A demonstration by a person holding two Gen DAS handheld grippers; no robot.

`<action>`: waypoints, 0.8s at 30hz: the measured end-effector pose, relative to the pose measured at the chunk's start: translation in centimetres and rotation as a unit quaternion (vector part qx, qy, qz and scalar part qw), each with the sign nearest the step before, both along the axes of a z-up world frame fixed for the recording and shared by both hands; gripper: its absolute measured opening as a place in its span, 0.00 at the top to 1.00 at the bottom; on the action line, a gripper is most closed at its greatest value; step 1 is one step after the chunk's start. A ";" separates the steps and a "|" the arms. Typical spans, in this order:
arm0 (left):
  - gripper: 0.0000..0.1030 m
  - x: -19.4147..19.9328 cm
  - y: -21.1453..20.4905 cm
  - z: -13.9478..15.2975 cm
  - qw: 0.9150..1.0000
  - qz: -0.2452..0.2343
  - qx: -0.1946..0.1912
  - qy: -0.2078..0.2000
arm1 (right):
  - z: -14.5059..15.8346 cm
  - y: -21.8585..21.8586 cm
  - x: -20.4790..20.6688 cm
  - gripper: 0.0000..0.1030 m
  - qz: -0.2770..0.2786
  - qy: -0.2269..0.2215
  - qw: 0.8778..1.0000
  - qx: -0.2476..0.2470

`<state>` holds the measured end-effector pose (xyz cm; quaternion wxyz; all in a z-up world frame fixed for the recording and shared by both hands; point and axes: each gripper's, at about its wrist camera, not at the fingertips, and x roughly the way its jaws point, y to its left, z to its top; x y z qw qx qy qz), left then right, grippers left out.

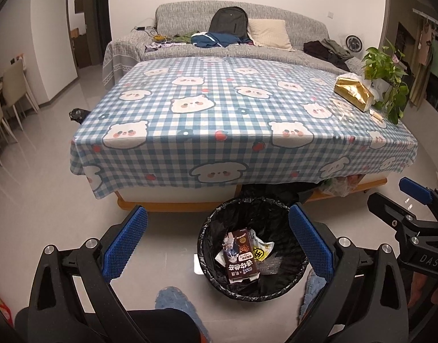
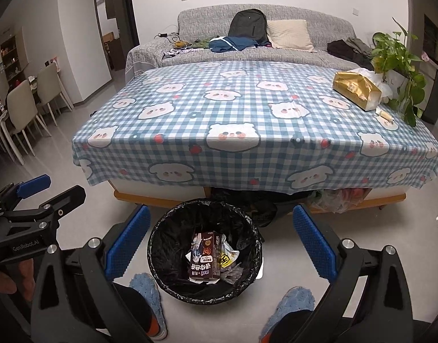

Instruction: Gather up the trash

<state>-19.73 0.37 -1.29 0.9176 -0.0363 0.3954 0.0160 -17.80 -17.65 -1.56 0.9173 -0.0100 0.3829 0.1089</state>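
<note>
A round bin with a black liner (image 1: pixel 216 223) (image 2: pixel 167 228) stands on the floor in front of the table. Inside lie a brown snack box (image 1: pixel 241 260) (image 2: pixel 204 257), a white and yellow wrapper (image 1: pixel 261 250) (image 2: pixel 226 257) and clear plastic. My left gripper (image 1: pixel 219 245) is open and empty above the bin's left side. My right gripper (image 2: pixel 221 245) is open and empty above the bin. Each gripper shows in the other's view, the right one at the right edge (image 1: pixel 413 200), the left one at the left edge (image 2: pixel 33 191).
A low table with a blue checked bear cloth (image 1: pixel 219 108) (image 2: pixel 233 114) holds a gold tissue pack (image 1: pixel 353 93) (image 2: pixel 356 90), a small wrapper (image 2: pixel 384 115) and a potted plant (image 1: pixel 387 71) (image 2: pixel 399 57). A grey sofa (image 1: pixel 233 37) stands behind. Blue slippers (image 2: pixel 146 291) flank the bin.
</note>
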 end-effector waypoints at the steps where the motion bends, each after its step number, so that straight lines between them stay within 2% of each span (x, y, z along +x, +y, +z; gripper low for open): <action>1: 0.06 0.0 0.0 0.0 1.000 0.001 0.001 0.000 | 0.0 0.0 0.1 0.07 -0.001 0.001 1.000 -0.001; 24: 0.06 0.4 -0.1 -0.6 1.000 0.000 0.000 0.005 | -0.4 -0.7 0.7 0.07 -0.010 0.002 1.000 -0.005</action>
